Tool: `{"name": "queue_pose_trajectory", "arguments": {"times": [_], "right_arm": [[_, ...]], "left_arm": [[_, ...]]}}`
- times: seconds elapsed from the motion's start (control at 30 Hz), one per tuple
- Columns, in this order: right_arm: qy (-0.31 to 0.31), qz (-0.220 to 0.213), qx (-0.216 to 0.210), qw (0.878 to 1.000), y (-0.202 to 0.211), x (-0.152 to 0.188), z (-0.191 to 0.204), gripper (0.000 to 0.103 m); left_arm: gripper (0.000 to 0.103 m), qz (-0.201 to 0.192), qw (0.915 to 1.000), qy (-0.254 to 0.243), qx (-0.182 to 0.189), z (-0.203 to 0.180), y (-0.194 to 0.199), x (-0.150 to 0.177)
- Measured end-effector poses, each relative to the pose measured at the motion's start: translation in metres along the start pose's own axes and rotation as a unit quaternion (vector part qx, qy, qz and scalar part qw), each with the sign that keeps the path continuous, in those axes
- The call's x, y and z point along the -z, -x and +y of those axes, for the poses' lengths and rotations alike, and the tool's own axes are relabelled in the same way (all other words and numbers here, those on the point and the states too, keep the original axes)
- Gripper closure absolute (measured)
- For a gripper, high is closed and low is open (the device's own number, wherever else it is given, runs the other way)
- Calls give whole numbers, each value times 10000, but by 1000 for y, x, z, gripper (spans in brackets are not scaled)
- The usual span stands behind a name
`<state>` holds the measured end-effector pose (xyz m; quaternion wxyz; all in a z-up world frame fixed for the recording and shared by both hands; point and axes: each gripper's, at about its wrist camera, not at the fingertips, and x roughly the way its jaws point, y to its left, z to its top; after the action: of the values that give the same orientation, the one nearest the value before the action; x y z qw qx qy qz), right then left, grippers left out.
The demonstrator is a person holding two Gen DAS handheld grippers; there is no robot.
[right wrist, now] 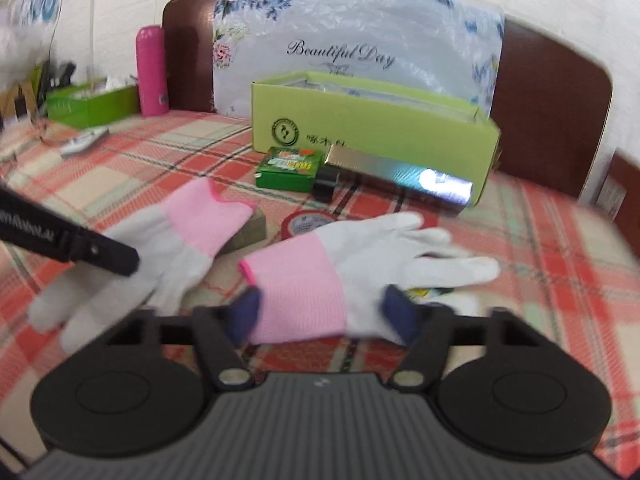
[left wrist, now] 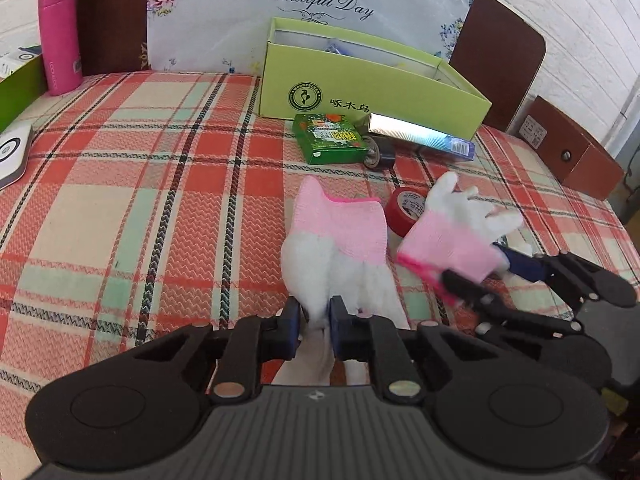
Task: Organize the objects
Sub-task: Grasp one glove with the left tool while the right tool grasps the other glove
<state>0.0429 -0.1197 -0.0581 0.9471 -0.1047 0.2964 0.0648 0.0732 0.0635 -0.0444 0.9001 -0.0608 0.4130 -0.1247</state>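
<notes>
Two white gloves with pink cuffs lie on the plaid bedspread. My left gripper (left wrist: 315, 312) is shut on the fingers of the left glove (left wrist: 340, 232), which also shows in the right wrist view (right wrist: 176, 236). My right gripper (right wrist: 324, 312) is open, its jaws on either side of the pink cuff of the right glove (right wrist: 360, 264); it also shows in the left wrist view (left wrist: 476, 272) at that glove (left wrist: 452, 236). An open lime-green shoebox (left wrist: 372, 92) stands behind.
In front of the box lie a green card pack (left wrist: 330, 138), a shiny long carton (left wrist: 420, 136), a small black roller (left wrist: 378, 156) and a red tape roll (left wrist: 406, 210). A pink bottle (left wrist: 60, 36) and another green box (right wrist: 92, 106) stand far left. A headboard is behind.
</notes>
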Motion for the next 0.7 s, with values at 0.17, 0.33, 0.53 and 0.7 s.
{"name": "queue_pose_trajectory", "arguments": {"times": [0.17, 0.33, 0.53, 0.7], "right_arm": [[-564, 213, -618, 9963, 31, 9, -25, 97], [-658, 612, -1096, 9899, 53, 29, -41, 86], [-555, 349, -852, 9942, 55, 27, -33, 43], [-417, 5, -571, 9975, 42, 14, -24, 43]], "left_arm": [[52, 28, 9999, -152, -54, -10, -9, -5], [43, -29, 9997, -189, -148, -15, -14, -8], [69, 66, 9997, -180, -125, -17, -15, -5], [68, 64, 9999, -51, -127, -14, -15, -3]]}}
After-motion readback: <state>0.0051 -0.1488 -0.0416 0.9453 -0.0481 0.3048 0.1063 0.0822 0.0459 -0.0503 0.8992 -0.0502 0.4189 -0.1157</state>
